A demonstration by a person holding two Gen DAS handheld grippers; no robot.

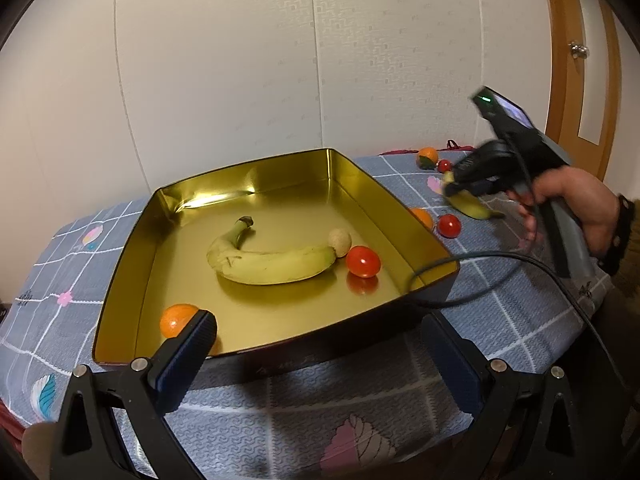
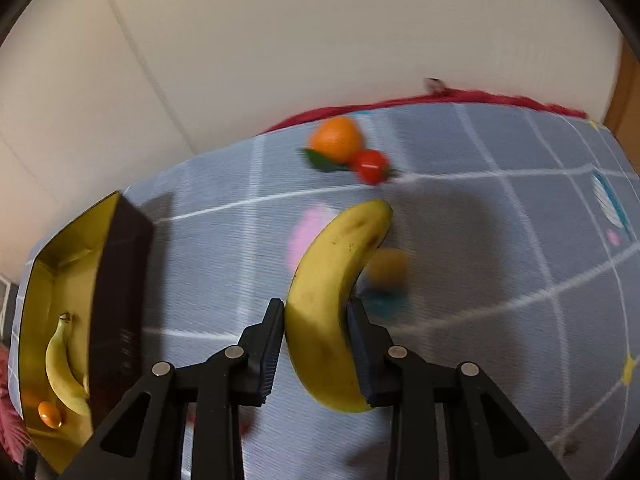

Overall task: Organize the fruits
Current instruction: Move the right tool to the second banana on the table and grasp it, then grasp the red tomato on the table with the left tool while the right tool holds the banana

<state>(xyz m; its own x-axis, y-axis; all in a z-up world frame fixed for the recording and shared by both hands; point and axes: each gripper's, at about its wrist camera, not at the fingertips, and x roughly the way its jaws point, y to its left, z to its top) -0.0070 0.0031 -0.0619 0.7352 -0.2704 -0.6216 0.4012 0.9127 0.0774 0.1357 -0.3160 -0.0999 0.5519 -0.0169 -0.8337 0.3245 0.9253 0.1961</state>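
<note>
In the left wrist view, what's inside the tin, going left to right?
Orange fruit at the near-left corner → banana → pale round fruit → red fruit. All lie in the gold tin; the pale fruit sits at the banana's right tip.

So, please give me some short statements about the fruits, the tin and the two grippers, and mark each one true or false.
1. The right gripper is shut on a banana. True.
2. The gold tin holds two bananas. False: it holds only one banana in the tin.
3. The left gripper is open and holds nothing. True.
4. A red tomato lies inside the tin. True.
5. All the fruits are already in the tin. False: an orange with a leaf and others lie on the cloth.
</note>
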